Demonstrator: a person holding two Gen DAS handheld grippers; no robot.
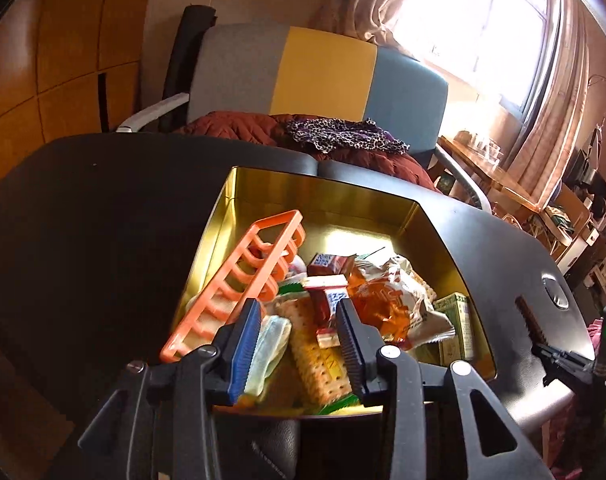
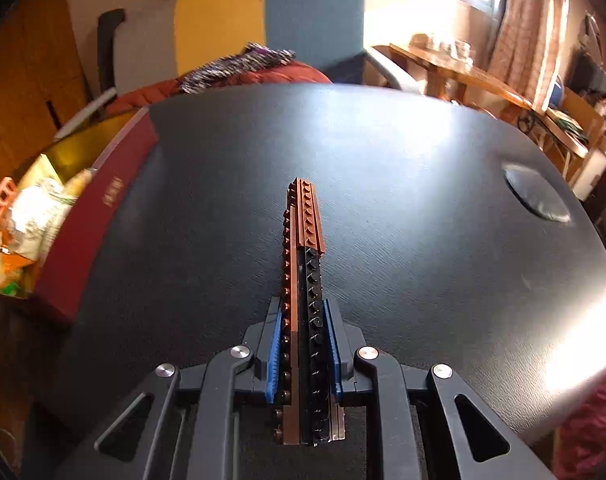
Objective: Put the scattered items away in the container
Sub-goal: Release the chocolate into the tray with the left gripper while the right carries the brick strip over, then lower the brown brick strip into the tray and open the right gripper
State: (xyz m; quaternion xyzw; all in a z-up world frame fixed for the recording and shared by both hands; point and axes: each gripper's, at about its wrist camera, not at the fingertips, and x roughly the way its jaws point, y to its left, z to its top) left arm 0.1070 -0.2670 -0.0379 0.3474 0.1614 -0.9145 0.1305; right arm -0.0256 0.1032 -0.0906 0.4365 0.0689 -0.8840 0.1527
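Note:
A gold tin with a red outer wall sits on the black table and holds an orange plastic rack, a cracker packet, an orange snack bag, a green box and small wrapped sweets. My left gripper hovers over the tin's near side, jaws open, and nothing is pinched between its pads. My right gripper is to the right of the tin, low over the table. It is shut on a long brown and black strip of building bricks that points away from me.
The black table has a round inset disc at its right. Behind it stands a chair with a grey, yellow and blue back, carrying a rust-red quilt and a leopard-print cloth. Cluttered wooden shelves line the right.

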